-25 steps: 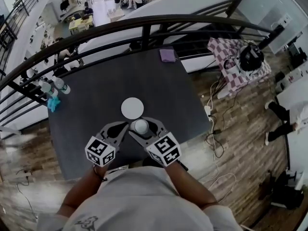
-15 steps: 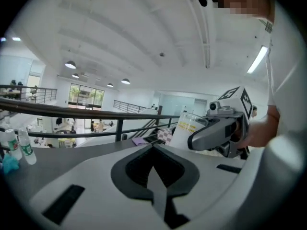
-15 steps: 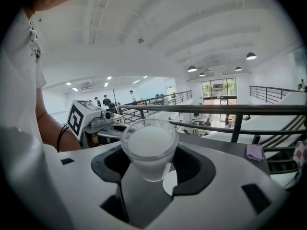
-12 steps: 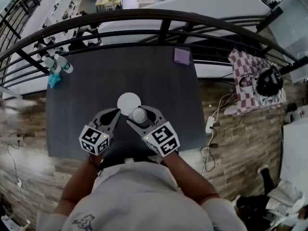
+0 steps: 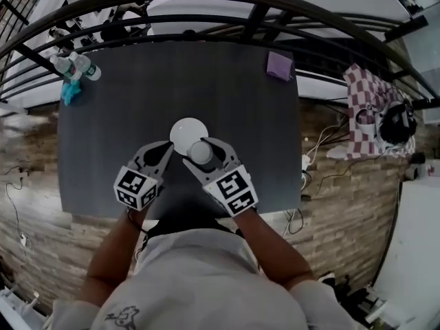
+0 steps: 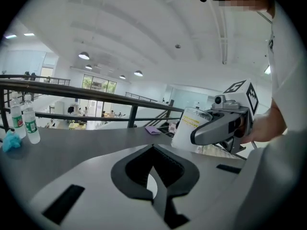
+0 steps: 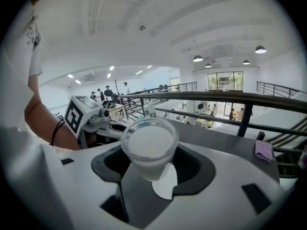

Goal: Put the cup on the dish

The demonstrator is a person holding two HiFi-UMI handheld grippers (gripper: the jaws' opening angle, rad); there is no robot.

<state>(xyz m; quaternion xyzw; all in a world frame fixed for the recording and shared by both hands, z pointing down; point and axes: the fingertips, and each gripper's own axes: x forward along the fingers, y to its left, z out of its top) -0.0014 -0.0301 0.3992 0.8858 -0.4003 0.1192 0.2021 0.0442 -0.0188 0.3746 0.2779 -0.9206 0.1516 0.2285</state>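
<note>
R gripper fingers clamped on cup, over near-right edge of dish, not down yet. L gripper fingers together, empty. To do: lower & release.

Person wears white T-shirt, black wristband.

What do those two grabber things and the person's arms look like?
The left gripper and right gripper are light grey plastic, black-lined inside the jaws. Each carries a white cube with black square markers. The person wears a light short-sleeved T-shirt and a dark wristband.
</note>
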